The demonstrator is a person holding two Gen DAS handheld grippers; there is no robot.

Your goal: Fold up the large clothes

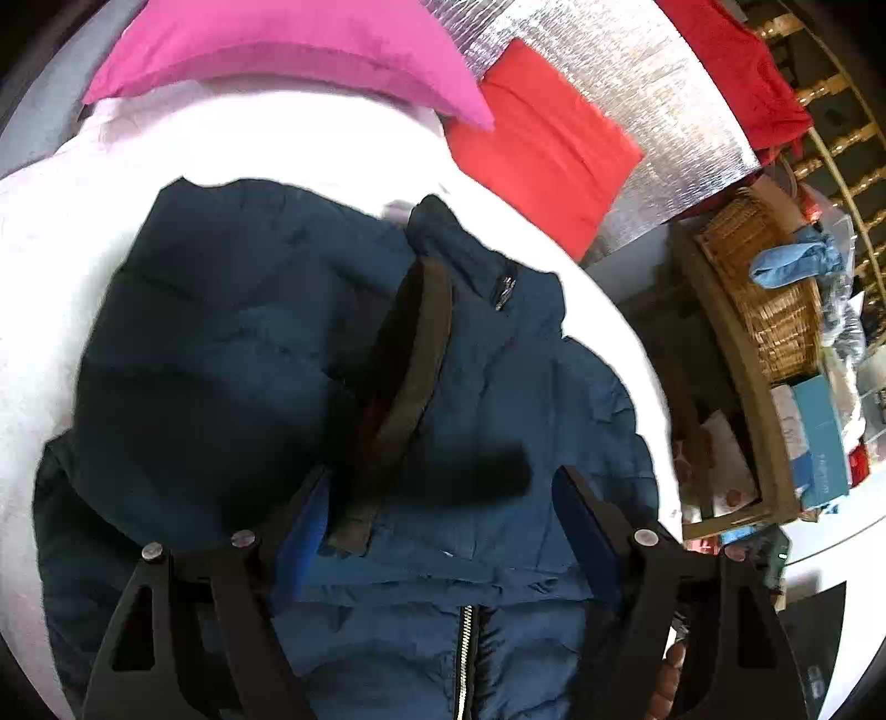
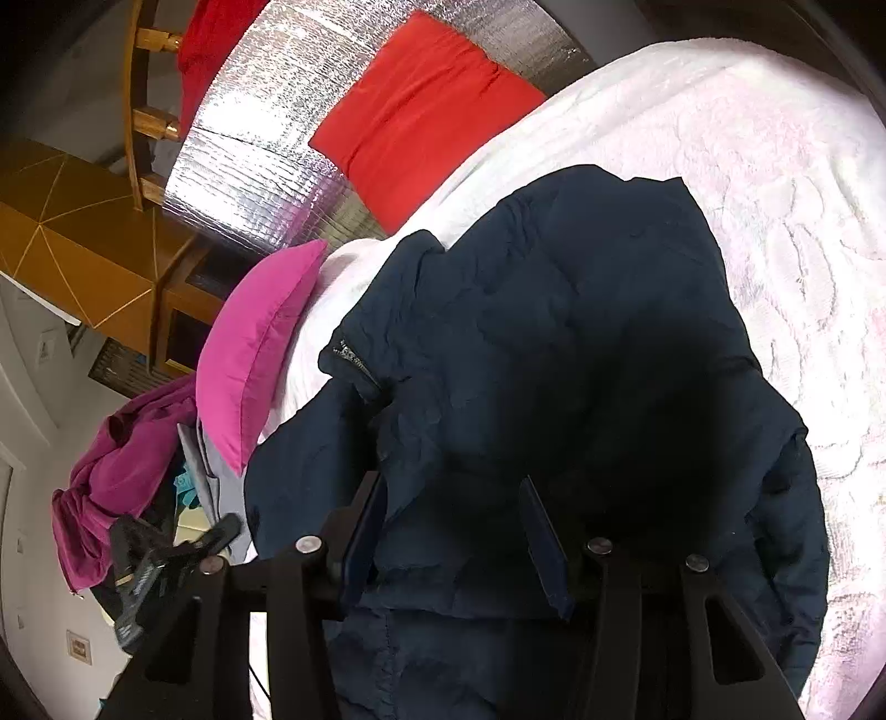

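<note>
A navy puffer jacket lies on a white bed cover, collar toward the pillows and its front zipper toward me. A dark brown lining strip runs across the collar. My left gripper hovers just over the jacket's chest. Its jaws are spread wide and no cloth is pinched between them. In the right wrist view the jacket is bunched up. My right gripper has a thick fold of it filling the gap between its pads.
A pink pillow and a red cushion lie at the head of the bed against a silver foil panel. A wicker basket sits on a shelf beside the bed. Off the bed's edge lie a magenta garment and a black device.
</note>
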